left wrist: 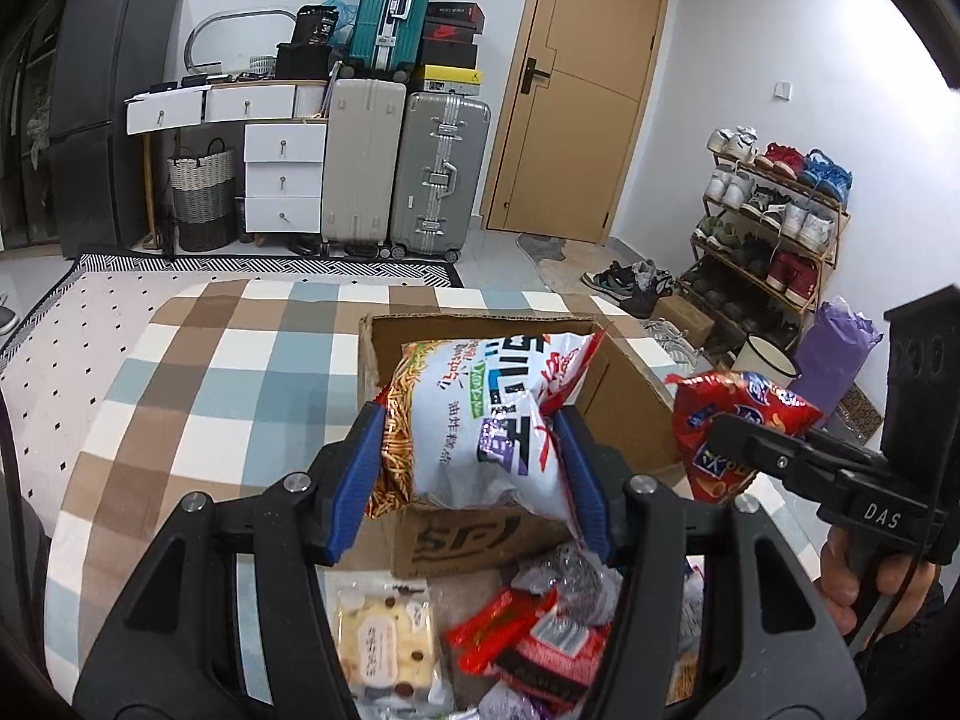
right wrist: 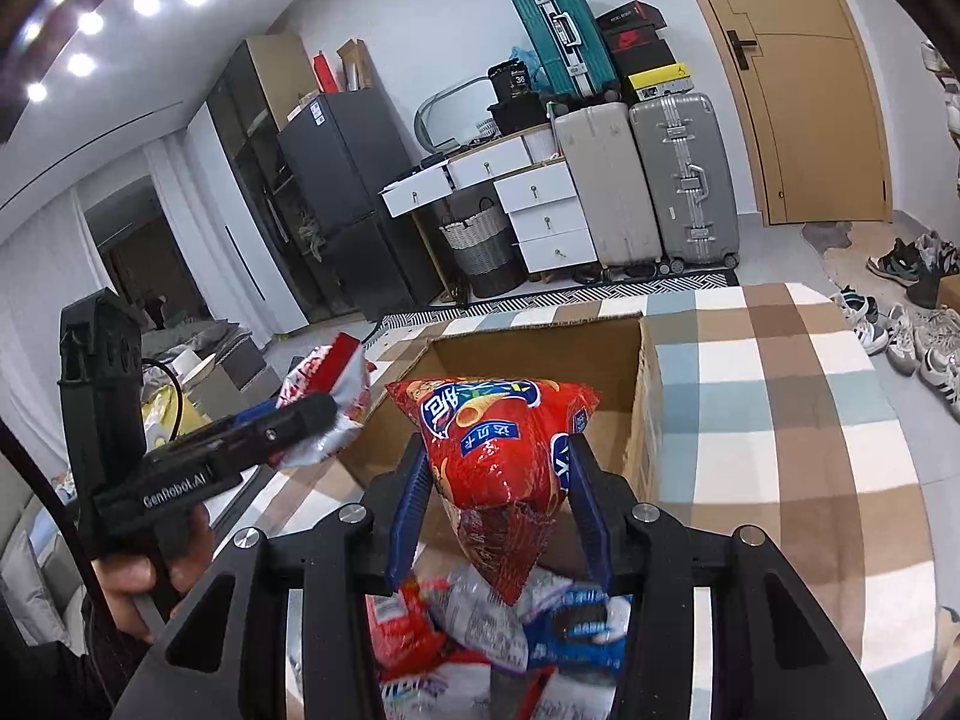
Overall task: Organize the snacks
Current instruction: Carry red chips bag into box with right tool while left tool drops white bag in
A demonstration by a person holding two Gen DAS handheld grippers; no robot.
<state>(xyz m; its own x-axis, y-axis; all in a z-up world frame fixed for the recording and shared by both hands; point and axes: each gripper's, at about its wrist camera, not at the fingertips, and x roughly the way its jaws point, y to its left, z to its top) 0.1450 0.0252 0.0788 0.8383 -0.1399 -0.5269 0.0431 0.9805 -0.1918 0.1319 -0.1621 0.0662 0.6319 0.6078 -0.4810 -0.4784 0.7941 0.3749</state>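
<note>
Right then, my left tool (left wrist: 474, 468) clamped a white noodle-snack bag (left wrist: 474, 420), pads pressed on both its sides, held above the open cardboard box (left wrist: 624, 396); my right tool (right wrist: 498, 498) gripped a red chip bag (right wrist: 498, 468) over the same box (right wrist: 648, 396); the box sat on the checked counter (left wrist: 180, 396); loose snack packets (left wrist: 528, 642) lay piled just in front of the box, below both tools; a hand (left wrist: 840, 582) held the right tool's handle.

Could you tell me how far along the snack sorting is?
Done: nothing visible yet; the cardboard box looks empty. In hand: left gripper holds a white noodle-snack bag, right gripper a red chip bag. Left: the loose snack pile below.
</note>
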